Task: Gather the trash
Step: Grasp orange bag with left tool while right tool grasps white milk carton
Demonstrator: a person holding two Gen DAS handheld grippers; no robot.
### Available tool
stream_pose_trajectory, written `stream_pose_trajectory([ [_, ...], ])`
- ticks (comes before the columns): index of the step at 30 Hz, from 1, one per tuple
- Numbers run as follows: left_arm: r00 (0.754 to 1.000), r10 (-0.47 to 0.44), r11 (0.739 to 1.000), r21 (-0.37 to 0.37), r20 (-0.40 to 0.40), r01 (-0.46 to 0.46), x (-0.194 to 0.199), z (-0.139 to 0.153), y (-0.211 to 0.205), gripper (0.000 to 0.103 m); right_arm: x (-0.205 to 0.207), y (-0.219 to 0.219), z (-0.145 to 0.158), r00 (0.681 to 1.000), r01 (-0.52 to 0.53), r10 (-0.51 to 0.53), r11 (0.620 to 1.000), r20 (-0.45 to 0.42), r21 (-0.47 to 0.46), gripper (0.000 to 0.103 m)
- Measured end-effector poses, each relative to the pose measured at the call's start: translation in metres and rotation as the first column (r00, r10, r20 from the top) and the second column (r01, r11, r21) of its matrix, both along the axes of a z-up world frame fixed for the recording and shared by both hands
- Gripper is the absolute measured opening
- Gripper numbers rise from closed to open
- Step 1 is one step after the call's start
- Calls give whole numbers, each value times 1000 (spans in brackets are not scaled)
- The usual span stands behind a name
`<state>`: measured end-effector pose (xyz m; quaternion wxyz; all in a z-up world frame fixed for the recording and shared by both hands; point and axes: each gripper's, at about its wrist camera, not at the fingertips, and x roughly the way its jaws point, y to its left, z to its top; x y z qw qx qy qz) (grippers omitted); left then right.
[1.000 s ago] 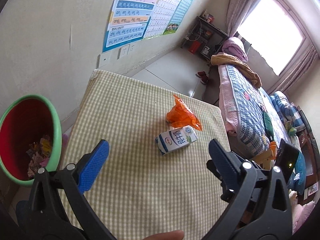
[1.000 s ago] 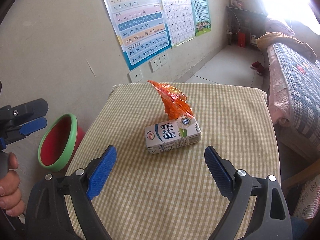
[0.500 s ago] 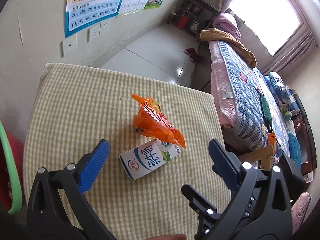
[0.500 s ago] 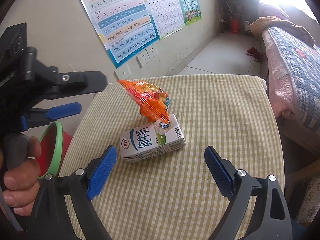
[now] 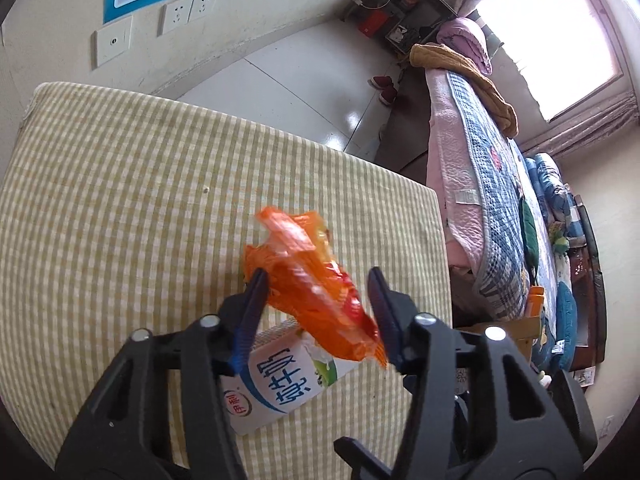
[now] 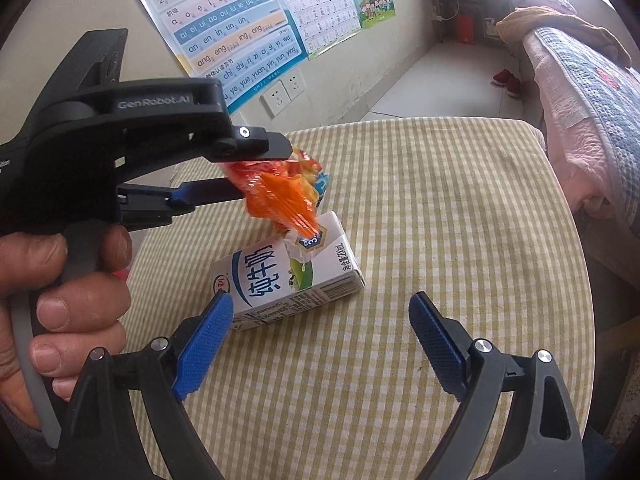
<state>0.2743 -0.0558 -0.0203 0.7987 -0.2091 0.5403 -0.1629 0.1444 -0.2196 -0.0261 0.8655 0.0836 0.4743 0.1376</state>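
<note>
Checked cloth covers the table (image 6: 440, 208) in front of you, with pinyin posters (image 6: 224, 28) on the wall behind. Your left gripper (image 5: 316, 280) is closing its jaws around the orange wrapper (image 5: 312, 280), which leans on the milk carton (image 6: 288, 276). Your right gripper (image 6: 320, 332) stands wide and empty, just short of the carton. A bed (image 6: 592, 92) sits at right.

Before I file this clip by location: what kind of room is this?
Most likely a bedroom at home. A bed with quilts runs along one side, curtains hang at the window, and pinyin charts are on the wall.
</note>
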Motion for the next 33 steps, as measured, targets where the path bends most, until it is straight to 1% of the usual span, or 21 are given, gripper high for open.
stream_pose_trajectory([
  [1,1000,2,1000,-7,-4,-2,1,-2,2,29,1,1,0,1000,2,-2,1000,-1,1,87],
  [2,1000,5,1000,-13,-2,-5,1,-2,4,23,2,1,-1,1000,4,-4,1000,-3,6,87],
  [5,1000,25,999,-32,9,-25,-1,0,17,15,6,5,-2,1000,3,-2,1000,-11,16,87],
  [8,998,50,998,-29,32,-49,-6,7,33,14,9,12,-2,1000,-4,5,1000,-10,14,87],
  [17,986,108,993,39,127,-114,-23,34,78,15,16,33,-3,1000,-4,5,1000,-27,28,87],
  [24,979,137,987,57,149,-147,-37,35,110,15,32,45,-14,998,14,-12,1000,-58,27,87],
  [26,978,151,985,60,146,-161,-41,33,121,15,41,51,-17,998,10,-10,1000,-67,7,87],
  [29,975,169,982,56,141,-179,-45,30,134,15,58,72,-30,992,-49,43,998,-118,-45,88],
  [33,973,186,980,49,138,-195,-49,27,145,15,68,93,-38,992,-81,70,990,-101,-112,88],
])
